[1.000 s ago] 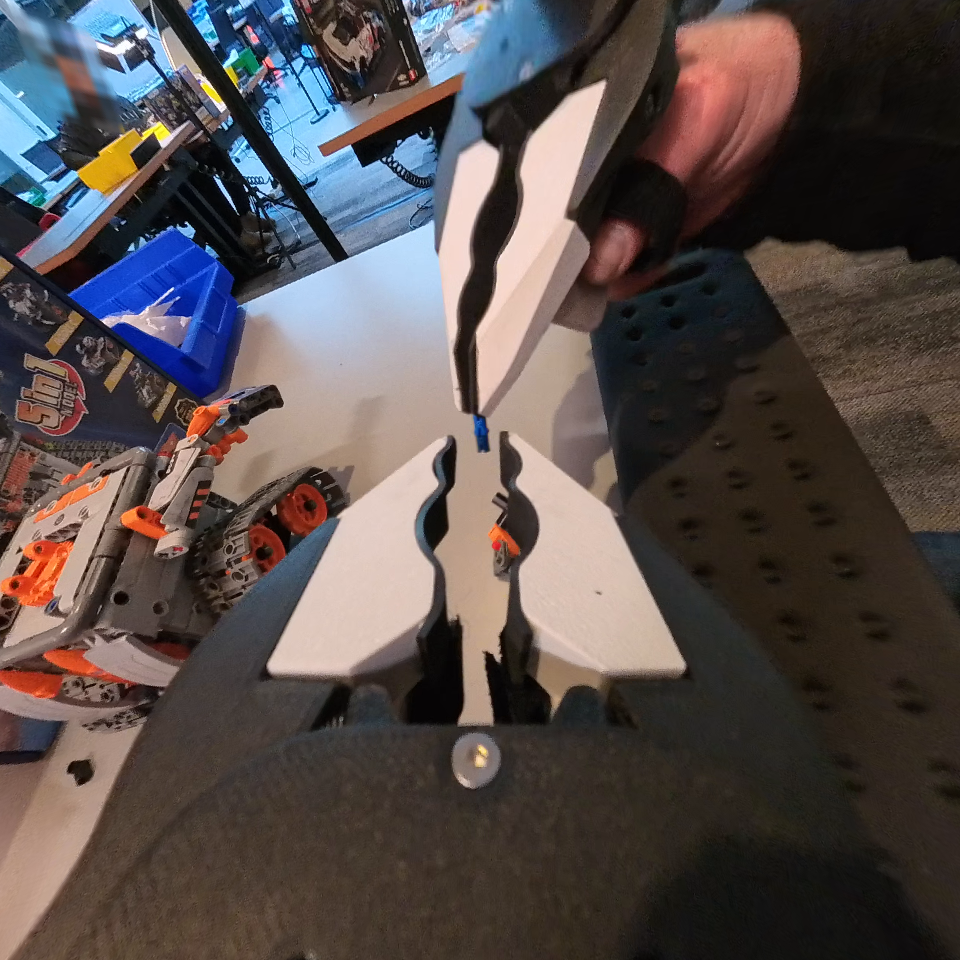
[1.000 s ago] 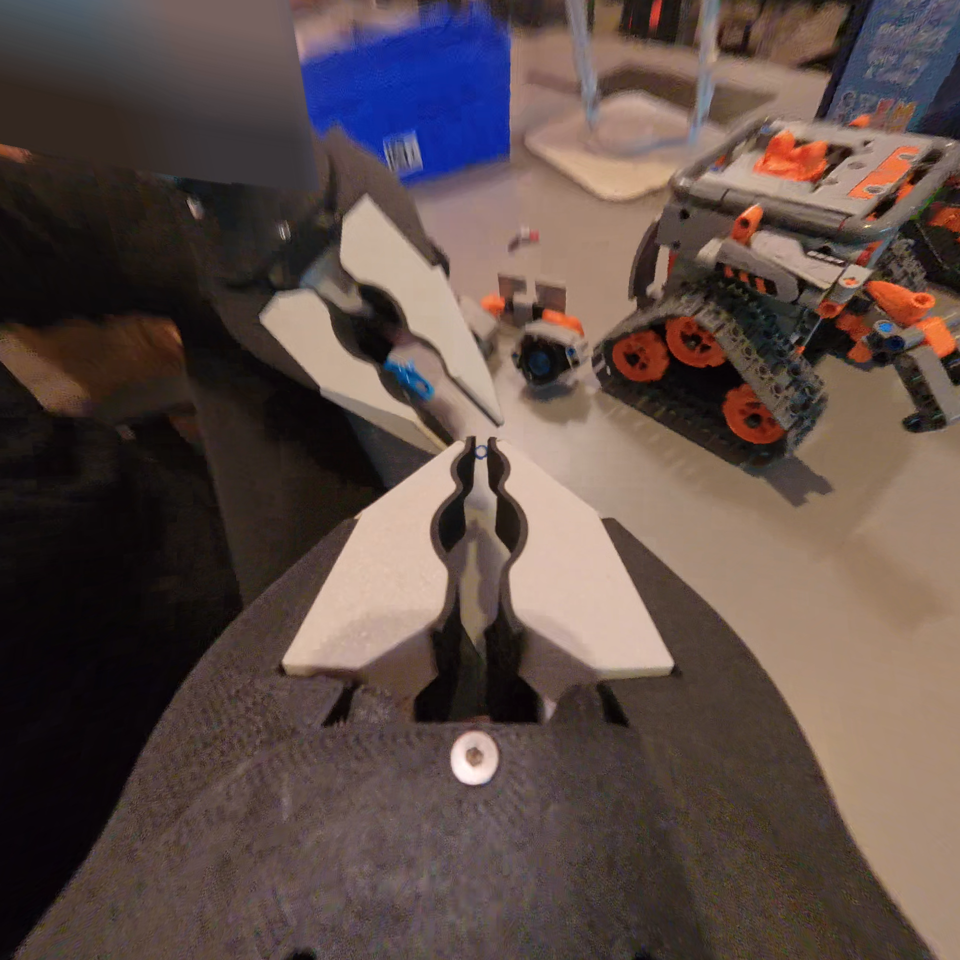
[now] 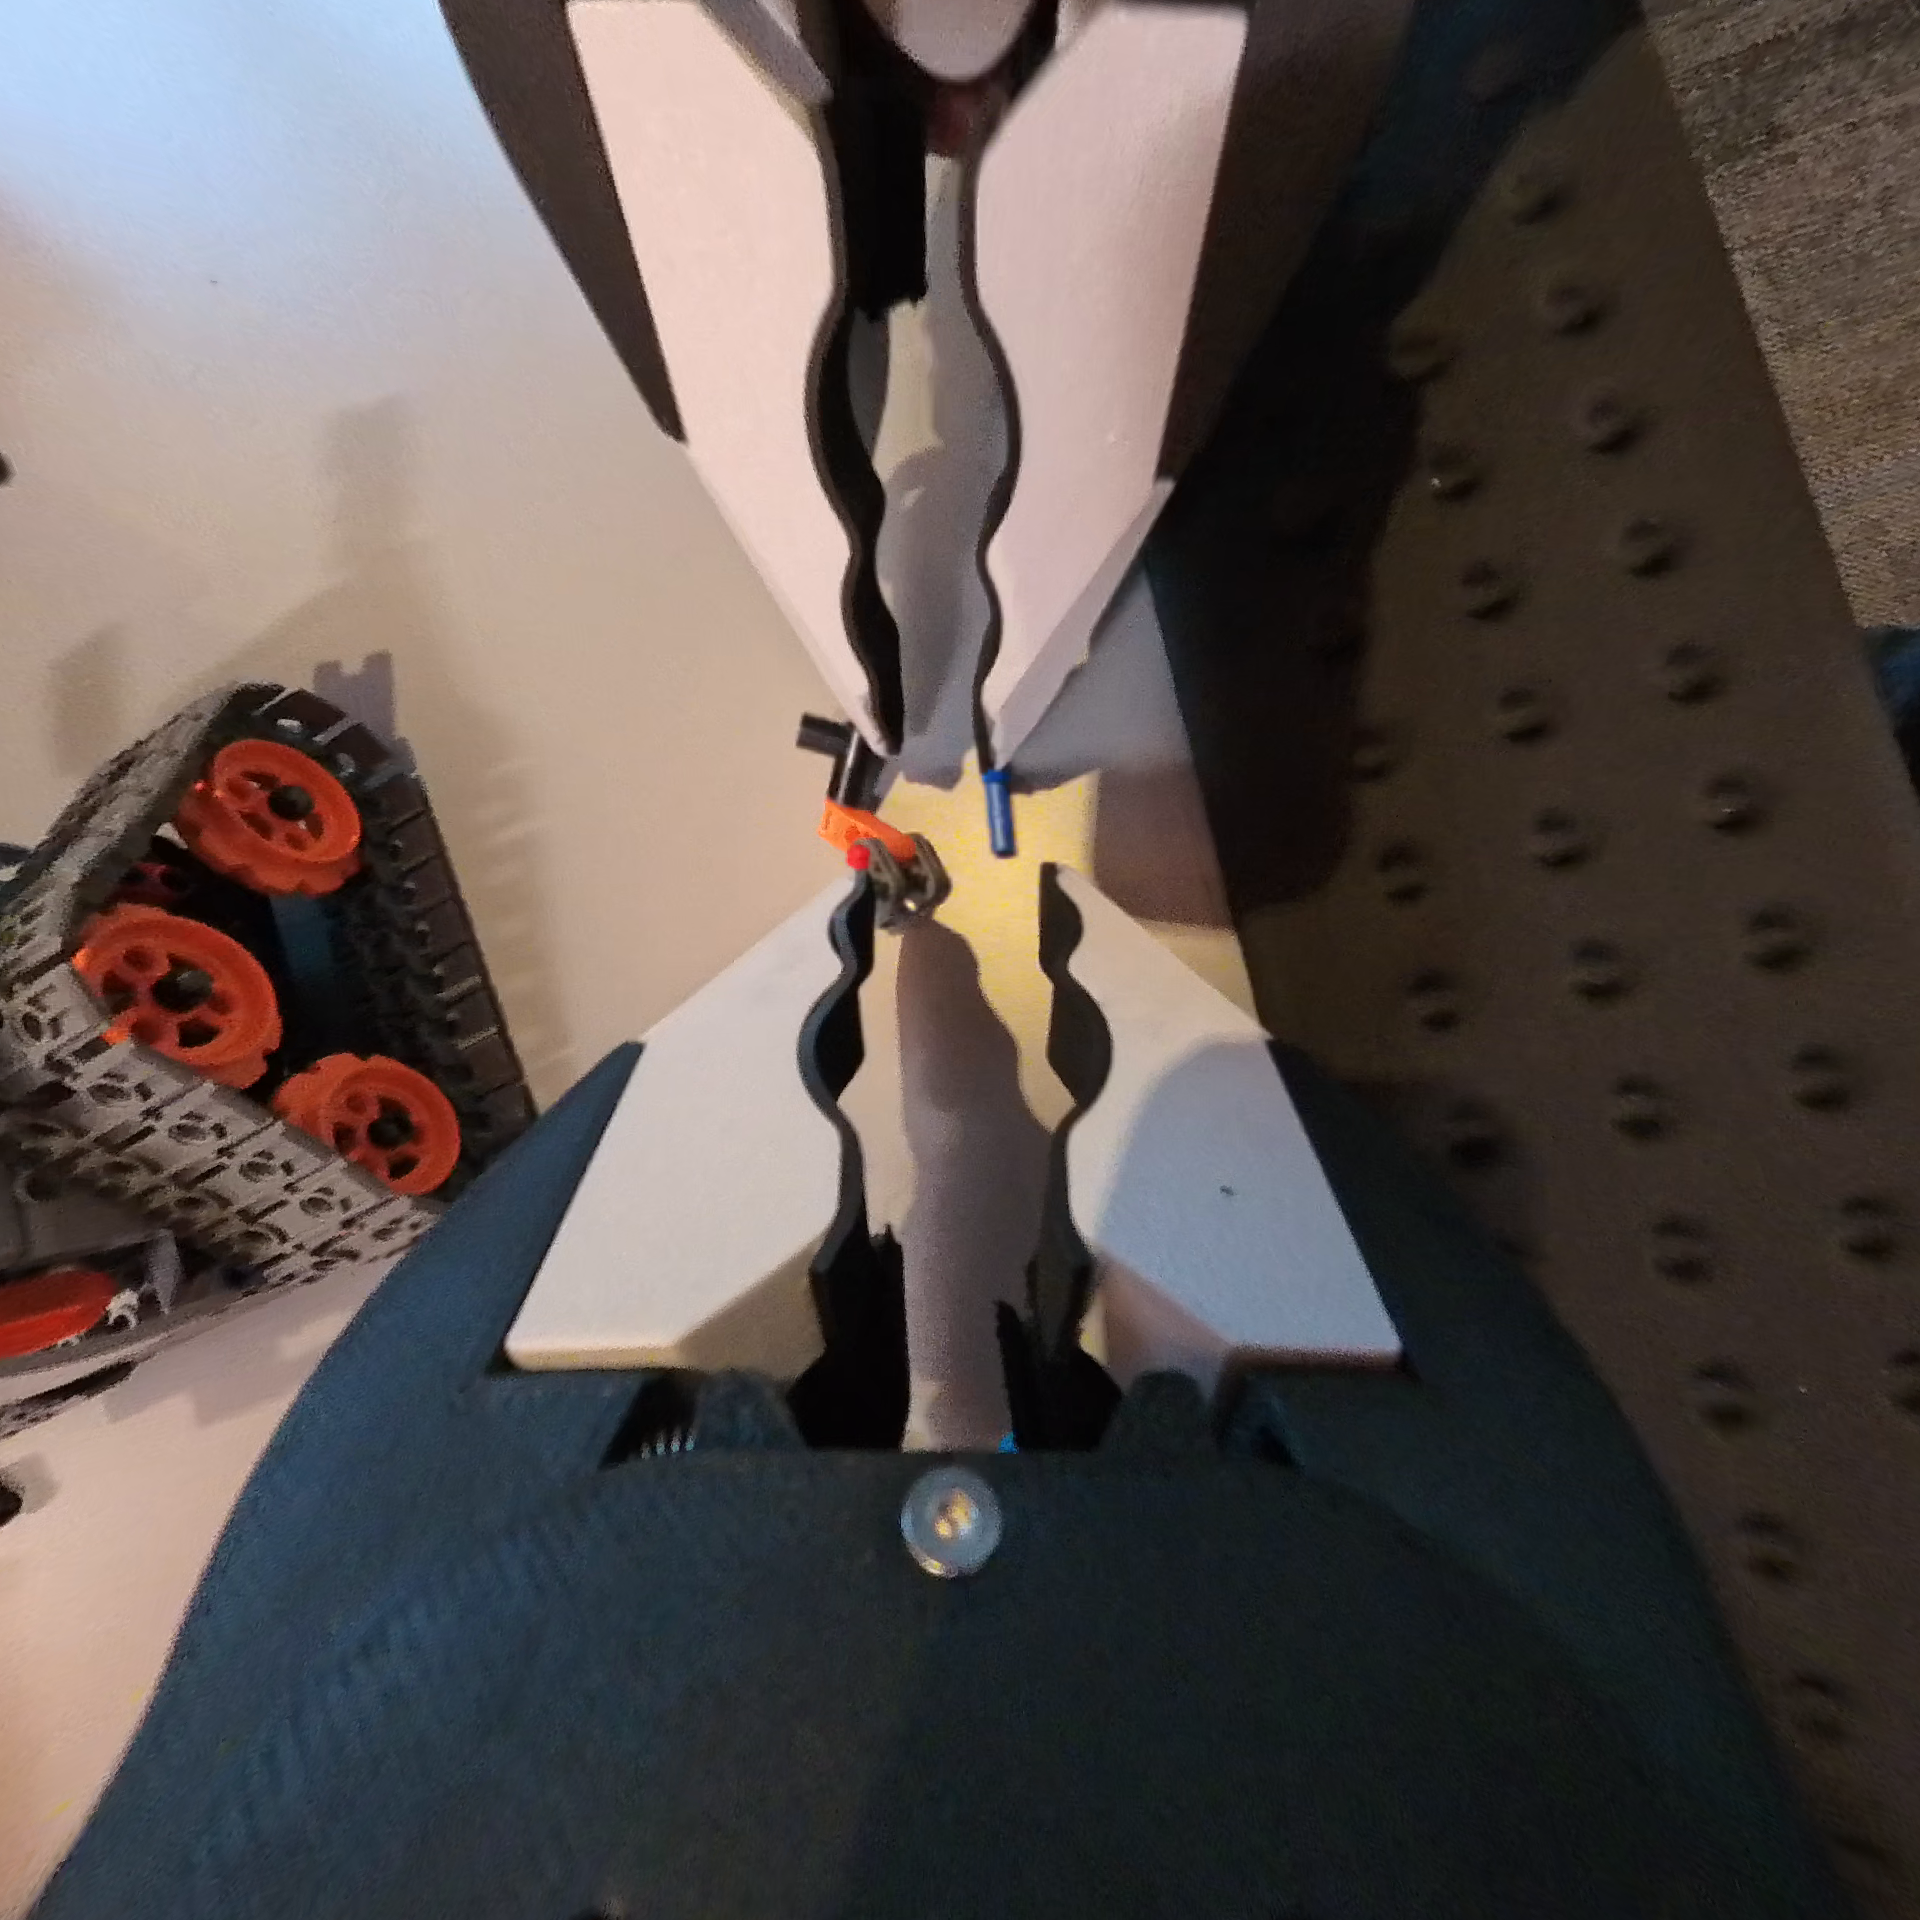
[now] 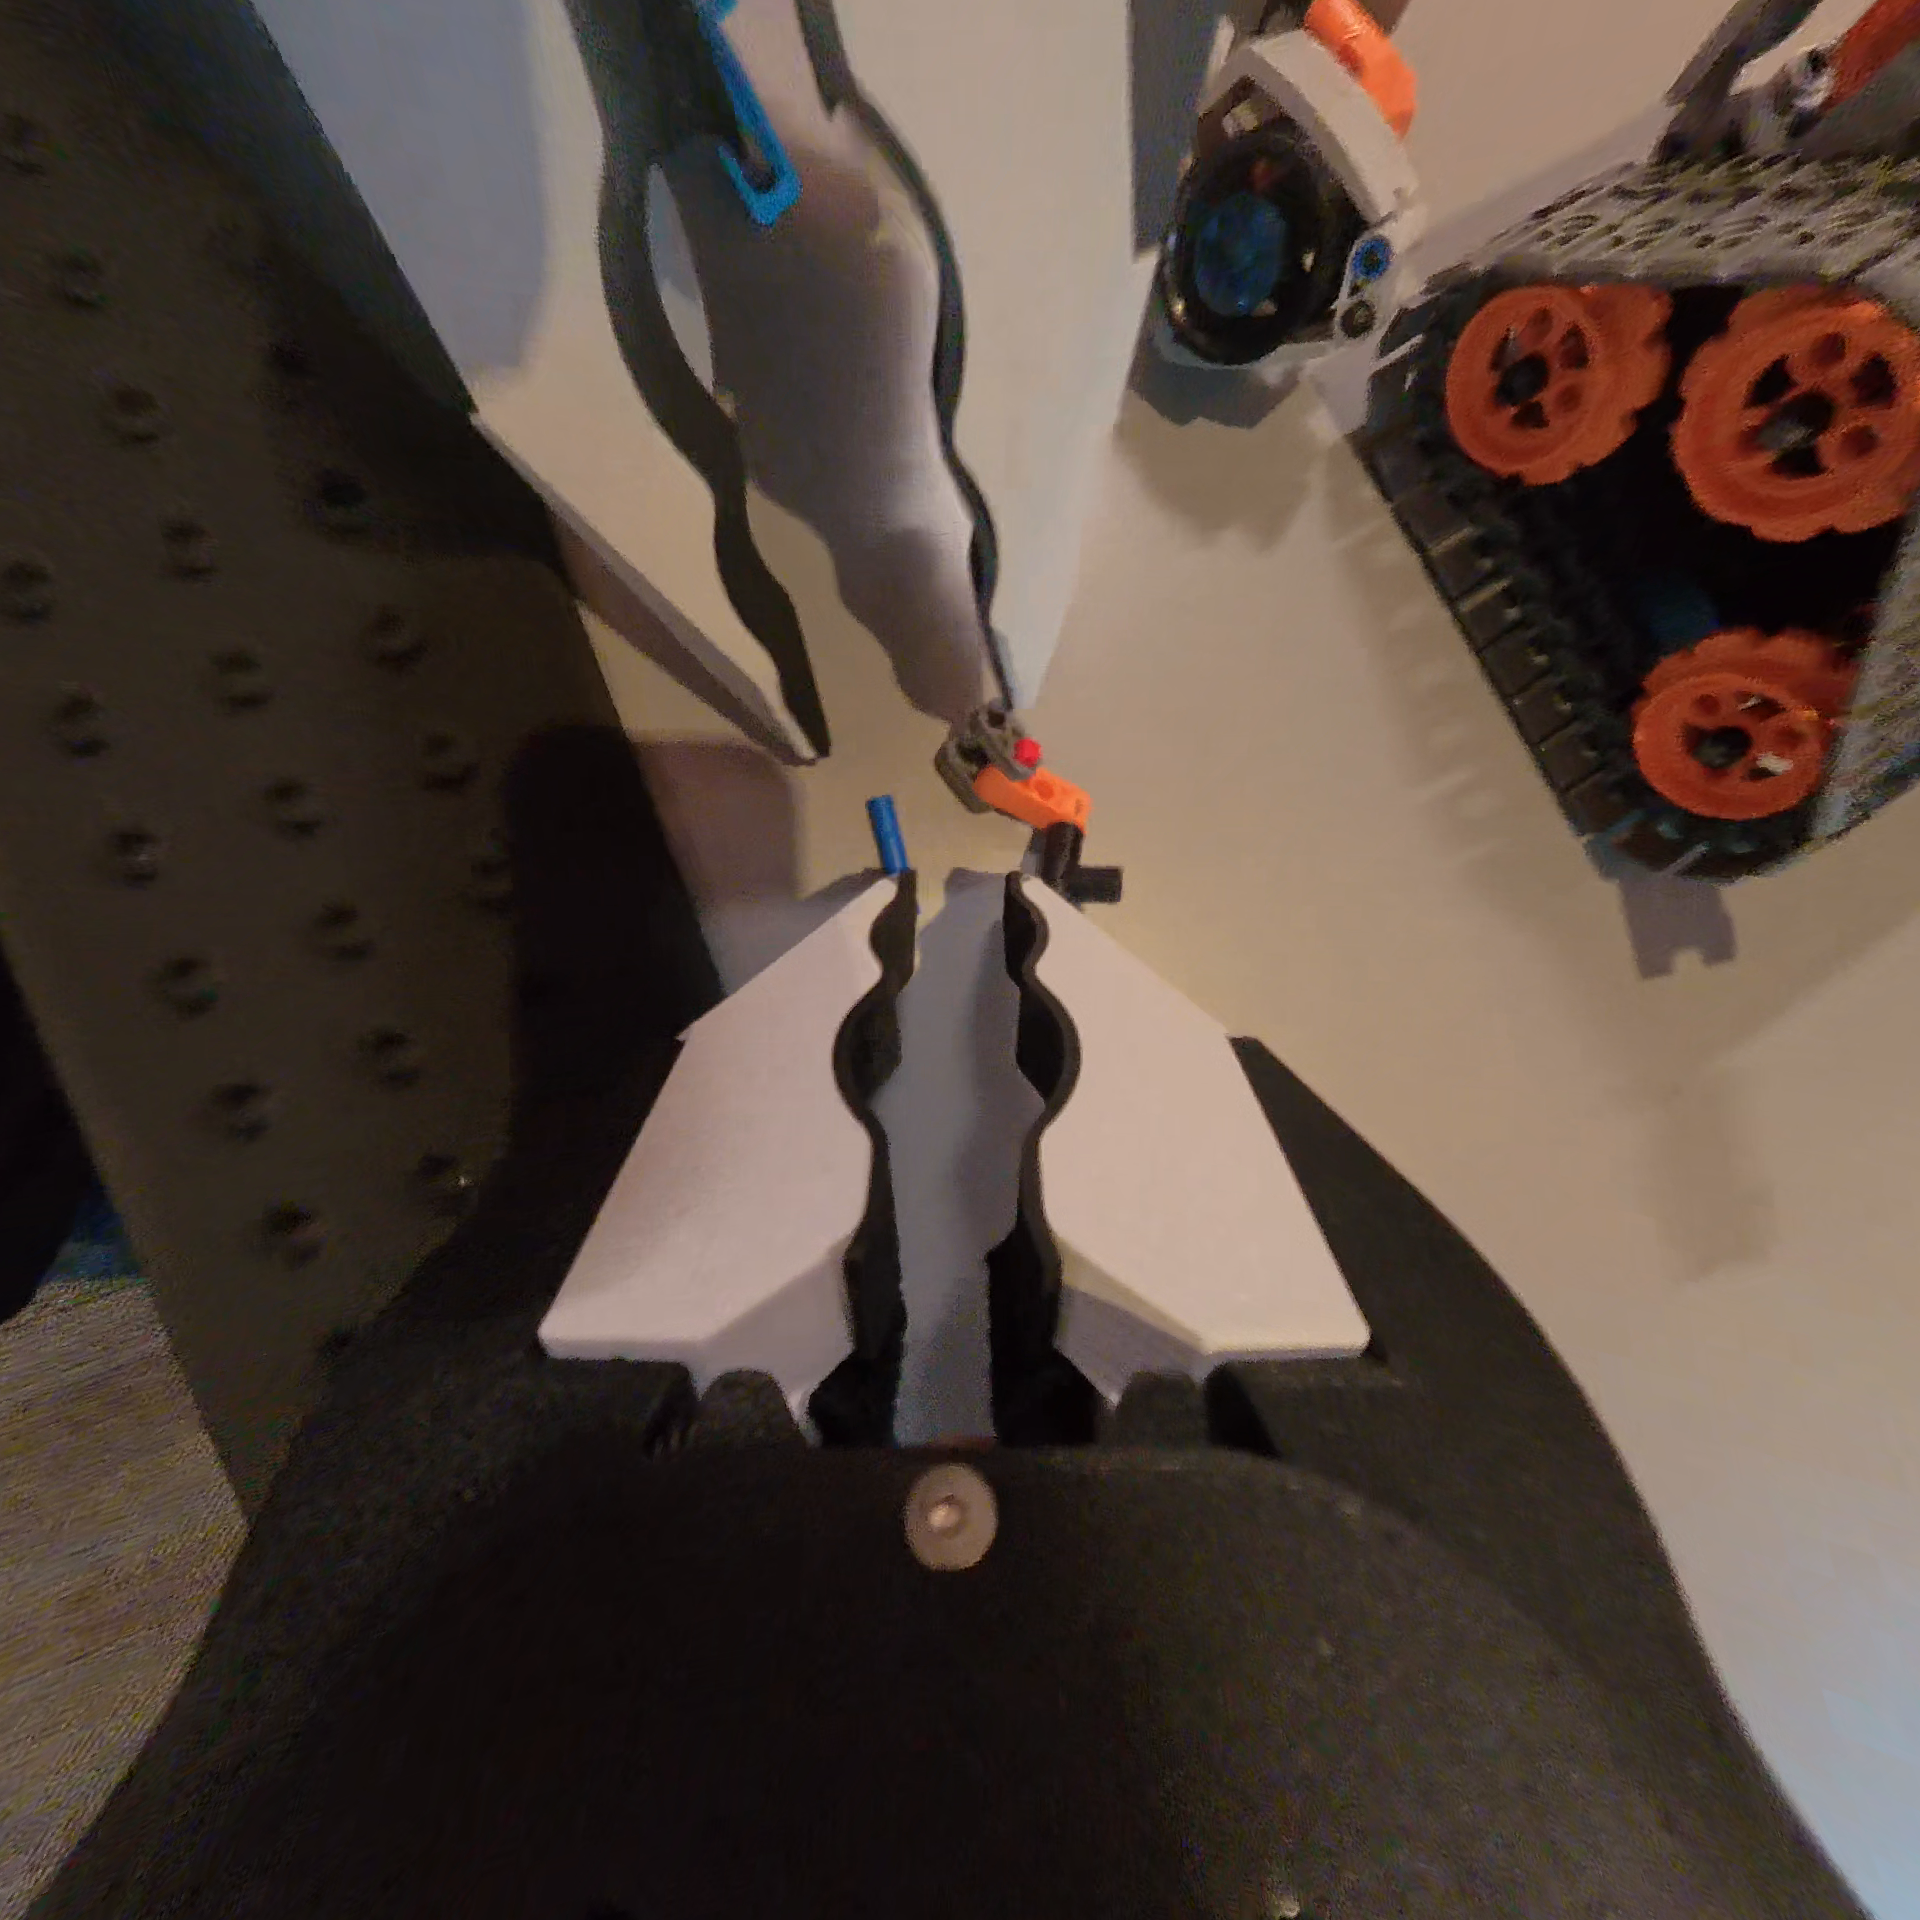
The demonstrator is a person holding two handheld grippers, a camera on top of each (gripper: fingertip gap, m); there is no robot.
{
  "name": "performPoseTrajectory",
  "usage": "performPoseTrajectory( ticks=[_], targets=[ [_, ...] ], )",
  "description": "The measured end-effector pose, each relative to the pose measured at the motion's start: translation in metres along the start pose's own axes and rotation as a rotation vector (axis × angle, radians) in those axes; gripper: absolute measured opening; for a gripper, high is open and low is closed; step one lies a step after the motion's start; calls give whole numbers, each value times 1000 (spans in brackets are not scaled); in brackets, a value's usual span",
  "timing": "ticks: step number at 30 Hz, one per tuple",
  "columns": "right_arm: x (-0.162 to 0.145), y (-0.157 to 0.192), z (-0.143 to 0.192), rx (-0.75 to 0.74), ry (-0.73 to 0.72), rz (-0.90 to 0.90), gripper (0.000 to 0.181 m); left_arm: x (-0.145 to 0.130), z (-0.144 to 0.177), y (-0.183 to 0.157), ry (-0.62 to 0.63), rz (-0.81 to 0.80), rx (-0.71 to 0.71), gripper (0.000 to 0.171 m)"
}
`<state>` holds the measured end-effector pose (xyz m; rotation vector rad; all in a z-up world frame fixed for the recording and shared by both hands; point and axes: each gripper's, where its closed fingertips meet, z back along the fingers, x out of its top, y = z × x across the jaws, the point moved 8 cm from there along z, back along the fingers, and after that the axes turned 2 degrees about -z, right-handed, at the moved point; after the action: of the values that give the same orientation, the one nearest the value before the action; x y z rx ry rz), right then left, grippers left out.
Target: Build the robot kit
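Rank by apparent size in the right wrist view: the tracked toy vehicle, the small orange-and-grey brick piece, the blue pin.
1. Grey tracked toy vehicle with orange wheels, partly cropped.
2. Small orange-and-grey brick piece.
3. Thin blue pin, smallest.

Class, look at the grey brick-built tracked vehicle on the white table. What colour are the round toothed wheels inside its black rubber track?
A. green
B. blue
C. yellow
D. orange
D: the round toothed wheels inside the black rubber track of the grey brick-built tracked vehicle are orange in both wrist views.
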<state>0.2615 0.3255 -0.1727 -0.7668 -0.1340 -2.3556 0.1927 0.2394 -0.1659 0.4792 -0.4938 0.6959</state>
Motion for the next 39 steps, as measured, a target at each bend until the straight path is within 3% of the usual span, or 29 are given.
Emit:
performPoseTrajectory(
  ticks=[8,12,15,19,22,28,33,39],
  targets=[
    [-2,-5,0,140,-40,-53,14,5,-6,14,75,43,-13,38],
    [-2,-5,5,159,-84,-40,14,7,-10,21,98,88,-41,35],
    [-4,-4,-5,162,-27,-23,15,6,-15,24,112,155,-92,33],
    [-3,-1,-7,186,-42,-20,14,4,-23,24,144,193,-114,21],
    [-4,2,-7,196,-56,-45,9,4,-25,26,128,232,-119,12],
    [6,16,7,190,-87,-128,18,4,-22,30,94,245,-97,10],
    [18,31,-6,150,1,-181,21,6,-7,35,38,289,-78,9],
    [18,31,-14,60,59,-148,7,-1,12,37,-60,383,-76,9]
  ],
)
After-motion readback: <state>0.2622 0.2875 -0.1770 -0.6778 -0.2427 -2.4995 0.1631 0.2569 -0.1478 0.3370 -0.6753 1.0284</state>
